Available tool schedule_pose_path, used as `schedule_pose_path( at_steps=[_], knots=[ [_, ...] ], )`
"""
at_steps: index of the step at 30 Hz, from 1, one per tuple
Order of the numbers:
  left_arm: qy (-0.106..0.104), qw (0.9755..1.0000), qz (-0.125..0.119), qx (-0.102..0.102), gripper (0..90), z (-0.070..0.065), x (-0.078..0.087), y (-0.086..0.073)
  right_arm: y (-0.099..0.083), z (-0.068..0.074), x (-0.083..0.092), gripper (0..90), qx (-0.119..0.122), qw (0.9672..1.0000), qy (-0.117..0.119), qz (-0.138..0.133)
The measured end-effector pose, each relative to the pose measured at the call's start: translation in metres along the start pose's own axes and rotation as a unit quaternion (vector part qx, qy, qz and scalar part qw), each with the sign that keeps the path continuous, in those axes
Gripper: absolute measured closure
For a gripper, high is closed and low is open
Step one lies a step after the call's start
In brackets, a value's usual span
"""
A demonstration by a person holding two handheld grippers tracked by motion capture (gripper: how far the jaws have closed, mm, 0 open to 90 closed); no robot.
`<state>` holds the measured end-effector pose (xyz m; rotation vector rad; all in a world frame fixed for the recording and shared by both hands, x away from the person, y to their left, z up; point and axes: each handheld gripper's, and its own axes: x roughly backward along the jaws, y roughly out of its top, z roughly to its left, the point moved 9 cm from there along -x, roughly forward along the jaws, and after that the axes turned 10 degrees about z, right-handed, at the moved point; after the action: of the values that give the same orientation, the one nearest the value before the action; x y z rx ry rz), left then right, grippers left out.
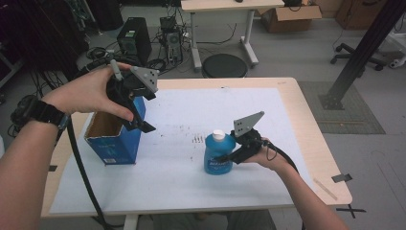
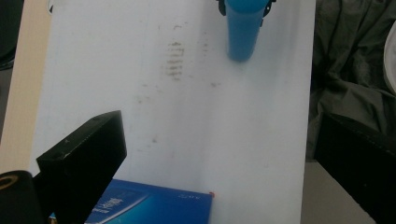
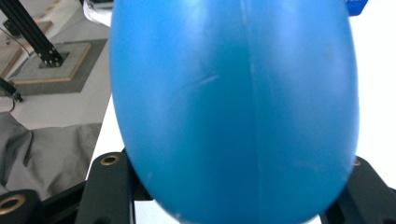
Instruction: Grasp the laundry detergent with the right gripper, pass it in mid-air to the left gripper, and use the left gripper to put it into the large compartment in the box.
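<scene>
Smooth rounded blue plastic bottle (image 1: 219,155) pinched between right gripper (image 1: 229,155) fingers; label blurred.

In the right gripper view the blue bottle (image 3: 233,107) between the fingers (image 3: 109,186) runs off the top edge, so its cap is cut off. In the left gripper view the blue box (image 2: 154,207) below the fingers (image 2: 84,158) is cropped by the bottom edge, its print blurred.
</scene>
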<state>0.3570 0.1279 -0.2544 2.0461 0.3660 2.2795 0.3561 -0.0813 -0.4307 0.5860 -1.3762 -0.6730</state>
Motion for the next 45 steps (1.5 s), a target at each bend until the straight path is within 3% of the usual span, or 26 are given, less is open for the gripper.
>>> schedule_pose_path(
  at_steps=[5,8,14,21,31,45],
  knots=[
    [0.002,1.0,-0.004,0.002,3.6,0.001,0.005,0.004,0.01,-0.002,0.001,42.5,0.004,0.9998,-0.006,0.02],
    [0.002,1.0,-0.002,0.002,3.7,0.0,0.006,0.005,0.017,-0.003,0.004,42.5,0.004,0.9998,-0.005,0.019],
    [0.006,1.0,0.0,-0.002,3.7,-0.001,0.015,0.012,0.048,-0.003,0.015,42.7,0.015,0.9998,0.0,0.011],
    [0.011,0.9999,0.002,-0.008,3.6,-0.003,0.025,0.022,0.083,-0.003,0.023,42.7,0.032,0.9992,0.0,0.022],
    [0.014,0.9998,0.004,-0.013,3.6,-0.007,0.031,0.036,0.125,0.004,0.023,42.8,0.056,0.9979,0.006,0.032],
    [0.016,0.9994,0.021,-0.021,4.1,-0.012,0.025,0.047,0.152,0.01,0.017,42.8,0.069,0.9969,0.006,0.038]
  ],
)
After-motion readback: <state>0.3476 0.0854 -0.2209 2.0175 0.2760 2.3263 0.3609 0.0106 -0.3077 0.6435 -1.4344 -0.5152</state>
